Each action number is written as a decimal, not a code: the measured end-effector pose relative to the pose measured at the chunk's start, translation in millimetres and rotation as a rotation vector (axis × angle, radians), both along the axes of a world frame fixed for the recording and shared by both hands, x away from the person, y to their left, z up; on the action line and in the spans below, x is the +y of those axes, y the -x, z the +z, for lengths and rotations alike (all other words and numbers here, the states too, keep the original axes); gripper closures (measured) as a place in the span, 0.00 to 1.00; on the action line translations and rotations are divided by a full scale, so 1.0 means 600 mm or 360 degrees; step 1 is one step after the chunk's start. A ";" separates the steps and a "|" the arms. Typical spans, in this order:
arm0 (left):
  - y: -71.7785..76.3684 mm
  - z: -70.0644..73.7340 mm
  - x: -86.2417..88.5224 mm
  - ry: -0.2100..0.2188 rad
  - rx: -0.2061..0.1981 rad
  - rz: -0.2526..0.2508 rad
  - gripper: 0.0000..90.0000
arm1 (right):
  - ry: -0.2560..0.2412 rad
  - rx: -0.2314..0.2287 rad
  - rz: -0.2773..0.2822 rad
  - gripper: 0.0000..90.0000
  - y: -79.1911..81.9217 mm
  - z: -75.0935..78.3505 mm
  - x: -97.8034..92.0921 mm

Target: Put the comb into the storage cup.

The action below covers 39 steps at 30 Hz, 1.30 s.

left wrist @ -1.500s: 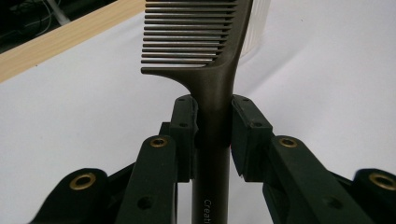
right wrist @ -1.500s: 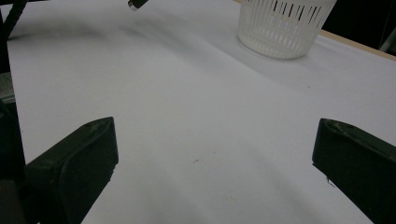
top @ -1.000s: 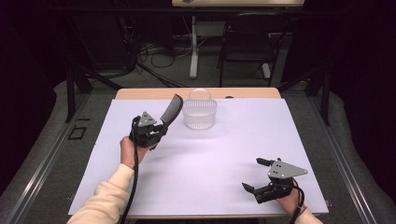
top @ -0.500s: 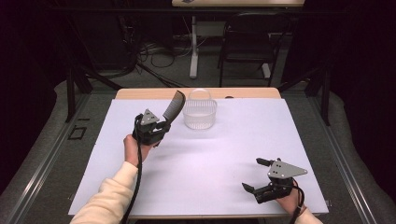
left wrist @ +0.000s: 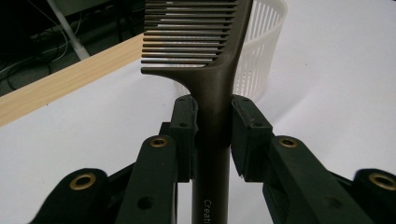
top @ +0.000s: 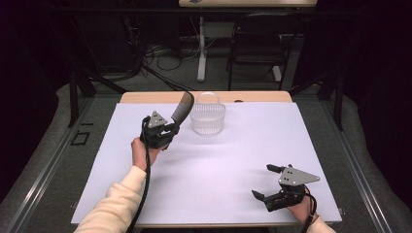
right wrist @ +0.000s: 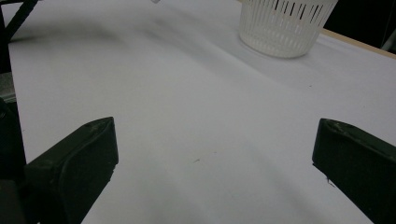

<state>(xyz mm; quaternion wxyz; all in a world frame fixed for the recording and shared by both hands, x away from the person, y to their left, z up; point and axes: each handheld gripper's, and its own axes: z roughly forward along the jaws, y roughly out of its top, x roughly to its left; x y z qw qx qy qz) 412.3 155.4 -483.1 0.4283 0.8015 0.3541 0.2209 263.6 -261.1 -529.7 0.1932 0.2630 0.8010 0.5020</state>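
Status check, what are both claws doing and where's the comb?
Left claw shut on comb handle, teeth raised beside white basket. Right claw open, empty, low over white table. Nothing in the way.

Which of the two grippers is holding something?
The left gripper, near the white slotted basket: its fingers clamp a dark comb by the handle. The right gripper is open and empty.
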 end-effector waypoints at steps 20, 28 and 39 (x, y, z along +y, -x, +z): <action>-0.015 0.010 -0.006 0.0014 -0.0019 0.0027 0.80 | 0.0002 -0.0001 -0.0004 0.00 0.000 0.000 0.000; -0.020 0.013 -0.004 0.0027 -0.0025 0.0039 0.80 | 0.0005 -0.0001 -0.0002 0.00 0.000 0.000 -0.001; -0.028 0.025 -0.010 0.0028 -0.0041 0.0041 0.80 | 0.0003 -0.0001 -0.0002 0.00 0.000 0.000 -0.001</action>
